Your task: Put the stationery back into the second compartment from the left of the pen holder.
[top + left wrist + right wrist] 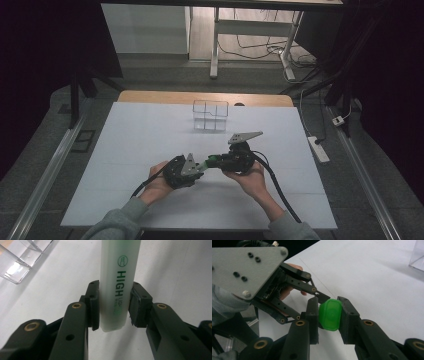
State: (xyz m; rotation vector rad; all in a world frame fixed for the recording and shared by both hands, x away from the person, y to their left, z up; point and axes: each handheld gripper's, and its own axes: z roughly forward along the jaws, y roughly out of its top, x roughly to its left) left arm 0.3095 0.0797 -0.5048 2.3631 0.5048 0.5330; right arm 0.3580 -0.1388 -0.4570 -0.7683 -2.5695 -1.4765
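Observation:
A highlighter with a pale green barrel [117,270] and a bright green cap [330,318] is held level between both grippers, just above the white table [150,135]. In the left gripper view, my left gripper [114,305] is shut on the barrel's end. My right gripper [329,308] is shut on the cap, facing the left gripper [318,297] tip to tip. From above, the left gripper [199,168] and right gripper [218,161] meet at the table's front centre, with the green cap [212,161] between them.
A clear acrylic organizer [210,116] with compartments stands at the back centre of the table, well beyond the grippers; its corner shows in the left gripper view [17,260]. A power strip [318,148] lies on the floor to the right.

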